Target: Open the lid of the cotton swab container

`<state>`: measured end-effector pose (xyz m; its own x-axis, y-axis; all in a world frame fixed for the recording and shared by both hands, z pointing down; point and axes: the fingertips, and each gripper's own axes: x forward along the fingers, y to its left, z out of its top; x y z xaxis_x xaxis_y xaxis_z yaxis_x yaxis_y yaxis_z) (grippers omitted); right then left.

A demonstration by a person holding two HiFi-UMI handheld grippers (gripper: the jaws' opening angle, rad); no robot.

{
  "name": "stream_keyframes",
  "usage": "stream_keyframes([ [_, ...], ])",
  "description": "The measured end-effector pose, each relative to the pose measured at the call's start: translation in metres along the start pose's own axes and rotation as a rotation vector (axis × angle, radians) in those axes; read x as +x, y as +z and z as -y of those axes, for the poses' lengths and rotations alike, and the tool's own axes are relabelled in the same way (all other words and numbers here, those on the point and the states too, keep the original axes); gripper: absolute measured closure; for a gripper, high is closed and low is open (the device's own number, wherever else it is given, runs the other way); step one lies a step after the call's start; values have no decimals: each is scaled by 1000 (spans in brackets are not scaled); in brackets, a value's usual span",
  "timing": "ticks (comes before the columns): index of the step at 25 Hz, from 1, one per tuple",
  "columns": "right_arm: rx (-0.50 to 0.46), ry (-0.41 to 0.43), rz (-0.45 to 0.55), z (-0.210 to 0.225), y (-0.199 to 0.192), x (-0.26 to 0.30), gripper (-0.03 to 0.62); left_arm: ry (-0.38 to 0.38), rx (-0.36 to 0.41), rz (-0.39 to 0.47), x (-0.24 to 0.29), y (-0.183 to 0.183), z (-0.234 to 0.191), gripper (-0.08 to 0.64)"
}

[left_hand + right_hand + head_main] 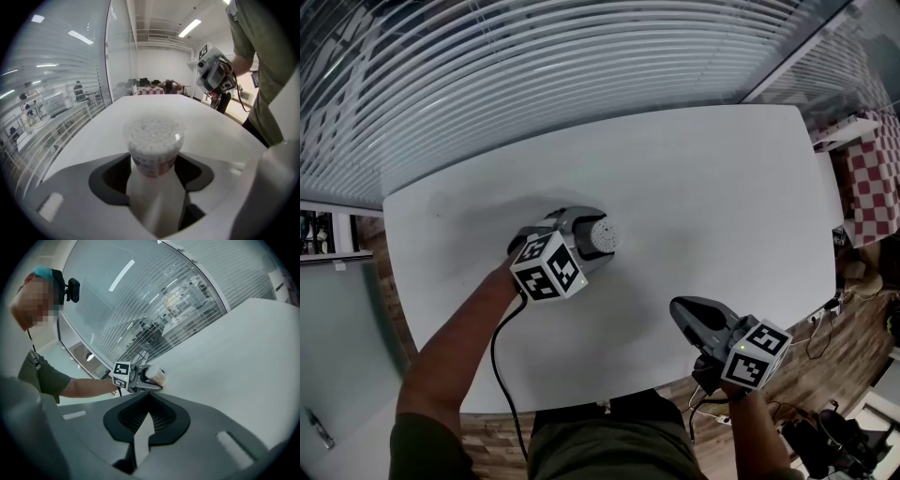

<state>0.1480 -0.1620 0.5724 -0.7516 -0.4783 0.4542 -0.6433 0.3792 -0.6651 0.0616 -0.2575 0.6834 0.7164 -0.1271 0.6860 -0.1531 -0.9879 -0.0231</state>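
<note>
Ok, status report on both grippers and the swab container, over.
Left hand-held gripper shut on the clear round plastic cotton swab container. Right hand-held gripper shut, empty, apart from it. Clear lid looks still on. Nothing seen between them.
</note>
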Motion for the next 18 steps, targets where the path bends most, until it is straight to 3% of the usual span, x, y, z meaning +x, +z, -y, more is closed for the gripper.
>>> stream_keyframes([
  [7,-2,-3,0,-5,0,1,583,10,2,3,-1,0,0,291],
  [13,-20,-11,14,-11,6,-3,583,29,-59,43,-7,5,-6,295],
  [18,-59,-11,51,-20,24,-7,583,57,-61,51,-26,15,-6,296],
])
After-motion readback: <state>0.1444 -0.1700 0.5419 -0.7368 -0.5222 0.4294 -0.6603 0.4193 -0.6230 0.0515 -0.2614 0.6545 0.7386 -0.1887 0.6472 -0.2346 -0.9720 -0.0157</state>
